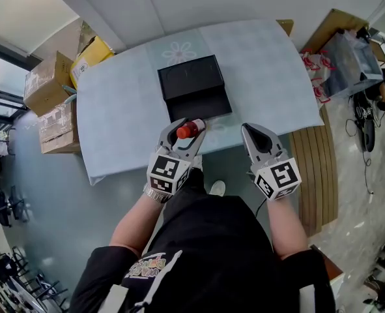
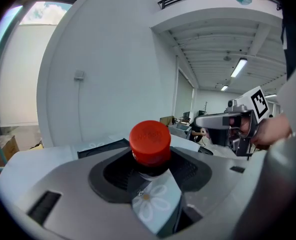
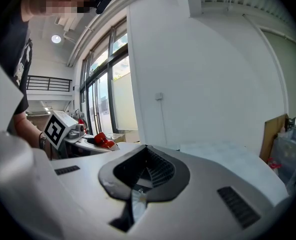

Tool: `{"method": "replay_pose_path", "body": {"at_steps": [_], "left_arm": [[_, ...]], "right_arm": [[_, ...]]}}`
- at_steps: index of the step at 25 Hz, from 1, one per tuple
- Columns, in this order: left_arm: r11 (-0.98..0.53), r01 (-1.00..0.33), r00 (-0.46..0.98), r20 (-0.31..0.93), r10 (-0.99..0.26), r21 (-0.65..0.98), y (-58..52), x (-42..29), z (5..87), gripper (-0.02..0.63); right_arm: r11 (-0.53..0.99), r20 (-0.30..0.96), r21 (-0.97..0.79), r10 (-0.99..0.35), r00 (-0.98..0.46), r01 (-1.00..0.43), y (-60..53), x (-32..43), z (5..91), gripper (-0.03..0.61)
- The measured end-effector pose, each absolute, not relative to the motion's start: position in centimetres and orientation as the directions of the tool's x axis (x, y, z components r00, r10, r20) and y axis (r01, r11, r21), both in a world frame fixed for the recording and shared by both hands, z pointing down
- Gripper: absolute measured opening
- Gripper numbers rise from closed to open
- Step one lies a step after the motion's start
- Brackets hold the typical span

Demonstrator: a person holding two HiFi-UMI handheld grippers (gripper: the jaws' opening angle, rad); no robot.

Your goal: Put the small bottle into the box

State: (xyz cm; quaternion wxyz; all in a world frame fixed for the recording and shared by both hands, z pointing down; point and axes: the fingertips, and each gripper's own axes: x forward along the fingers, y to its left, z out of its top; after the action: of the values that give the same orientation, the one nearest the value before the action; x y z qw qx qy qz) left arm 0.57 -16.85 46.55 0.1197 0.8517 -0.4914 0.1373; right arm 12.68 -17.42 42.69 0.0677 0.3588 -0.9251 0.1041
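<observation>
A small bottle with a red cap sits clamped between the jaws of my left gripper, held just in front of the table's near edge. The open black box lies on the table right beyond it, its lid folded back away from me. My right gripper hovers beside the left one near the same edge, its jaws closed together with nothing between them. In the right gripper view the red cap shows at the left.
The table wears a pale checked cloth with a flower print. Cardboard boxes stand on the floor at the left. Bags and a wooden panel are at the right.
</observation>
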Motion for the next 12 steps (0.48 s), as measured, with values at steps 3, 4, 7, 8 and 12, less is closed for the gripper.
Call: {"method": "replay_pose_path", "body": {"at_steps": [3, 4, 7, 8, 12], "left_arm": [[-0.509, -0.859, 0.492, 0.371, -0.788, 0.059, -18.4, 0.5, 47.7, 0.221], [-0.516, -0.855, 0.495, 0.378, -0.782, 0.052, -18.9, 0.4, 48.1, 0.221], [-0.531, -0.847, 0.502, 0.394, -0.770, 0.043, -20.5, -0.2, 49.6, 0.221], [-0.532, -0.845, 0.504, 0.399, -0.766, 0.048, -20.9, -0.4, 50.2, 0.221], [-0.535, -0.842, 0.509, 0.424, -0.749, 0.067, -22.7, -0.8, 52.3, 0.221]], "right_arm": [[0.709, 0.221, -0.159, -0.652, -0.725, -0.687, -19.0, 12.3, 43.4, 0.008], [0.707, 0.227, -0.163, -0.651, -0.724, -0.688, -19.6, 11.9, 43.6, 0.008], [0.707, 0.244, -0.170, -0.645, -0.724, -0.687, -21.1, 10.7, 44.5, 0.008], [0.707, 0.252, -0.173, -0.641, -0.725, -0.685, -21.6, 10.3, 44.9, 0.008], [0.707, 0.283, -0.188, -0.626, -0.727, -0.681, -23.1, 9.1, 46.3, 0.008]]}}
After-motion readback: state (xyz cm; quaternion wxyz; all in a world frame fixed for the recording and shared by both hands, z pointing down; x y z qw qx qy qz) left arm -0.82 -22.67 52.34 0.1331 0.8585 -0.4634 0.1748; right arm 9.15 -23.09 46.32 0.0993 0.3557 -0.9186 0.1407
